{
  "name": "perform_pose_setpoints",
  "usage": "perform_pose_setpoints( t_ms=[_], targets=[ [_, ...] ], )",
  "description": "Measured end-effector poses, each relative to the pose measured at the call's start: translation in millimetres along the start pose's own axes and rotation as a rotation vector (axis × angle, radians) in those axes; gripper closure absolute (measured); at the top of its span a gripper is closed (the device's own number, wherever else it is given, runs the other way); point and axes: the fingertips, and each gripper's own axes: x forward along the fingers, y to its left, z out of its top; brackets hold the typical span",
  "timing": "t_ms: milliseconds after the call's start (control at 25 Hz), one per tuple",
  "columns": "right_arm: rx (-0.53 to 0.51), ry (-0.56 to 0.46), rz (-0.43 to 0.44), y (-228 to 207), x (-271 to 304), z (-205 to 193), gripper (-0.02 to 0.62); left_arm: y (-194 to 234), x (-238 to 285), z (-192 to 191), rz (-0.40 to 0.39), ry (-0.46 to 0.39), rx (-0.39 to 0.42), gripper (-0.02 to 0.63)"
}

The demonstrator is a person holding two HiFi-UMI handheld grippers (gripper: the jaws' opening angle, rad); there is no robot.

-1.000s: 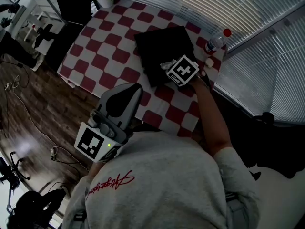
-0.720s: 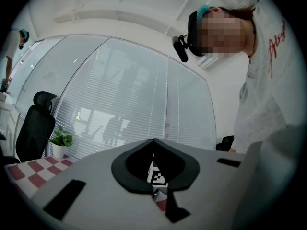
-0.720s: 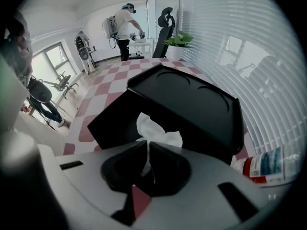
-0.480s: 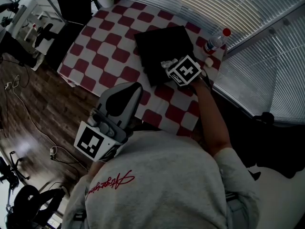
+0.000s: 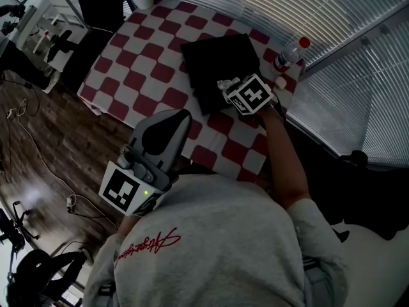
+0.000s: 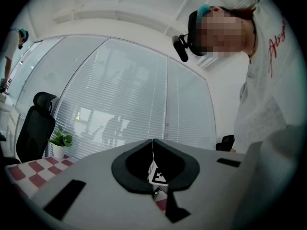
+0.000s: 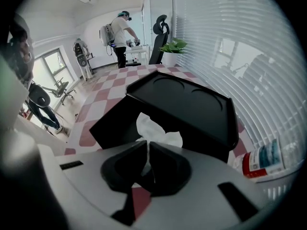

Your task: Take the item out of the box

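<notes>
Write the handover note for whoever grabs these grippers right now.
Right gripper: shut on the white tissue at the front of the black box.
Left gripper: shut, empty, held near the chest, off the checkered table.
Done: tissue gripped, part of it showing outside the box.
Left: draw the tissue fully clear of the box.

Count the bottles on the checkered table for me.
1. A red-capped bottle sits at the table's edge by the blinds, just right of the black box. The box and right gripper could hide others.
</notes>
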Motion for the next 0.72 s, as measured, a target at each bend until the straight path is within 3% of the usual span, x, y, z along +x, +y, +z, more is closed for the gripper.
perform_pose_setpoints(
  t_ms=[720],
  targets=[
    [0.067, -0.101, -0.012, -4, -10, 5, 0.568, -2, 2, -1, -0.004, 0.006, 0.003, 0.589]
  ],
)
